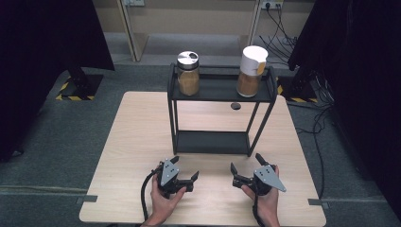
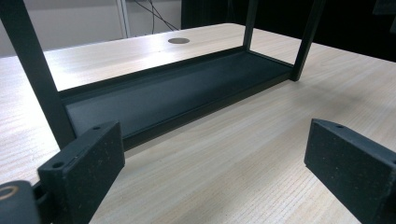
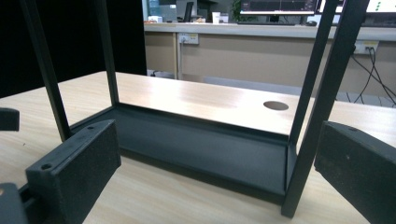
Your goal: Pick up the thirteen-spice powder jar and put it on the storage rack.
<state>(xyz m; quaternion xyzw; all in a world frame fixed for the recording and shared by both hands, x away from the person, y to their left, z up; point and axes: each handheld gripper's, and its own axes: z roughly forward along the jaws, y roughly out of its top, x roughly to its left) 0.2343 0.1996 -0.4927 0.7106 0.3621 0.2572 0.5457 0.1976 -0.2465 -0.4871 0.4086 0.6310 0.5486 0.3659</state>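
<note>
**A Curtained Work Bay Around a Pale Wooden Table**

A light wood-grain rectangular table (image 1: 137,142) with a round dark cable hole (image 1: 235,106) is set on a grey carpeted floor (image 1: 71,127). Black fabric curtains (image 1: 47,42) are hung at both sides. Yellow-and-black hazard-striped tape (image 1: 71,97) is seen at the foot of the left curtain stand. A beige panelled wall (image 1: 198,19) with a white power socket (image 1: 271,4) is seen behind, and black cables (image 1: 283,40) are trailed down from it. In the right gripper view, a long beige counter (image 3: 243,30) is topped with computer monitors (image 3: 275,5). Soft, even light is cast over the tabletop.
</note>
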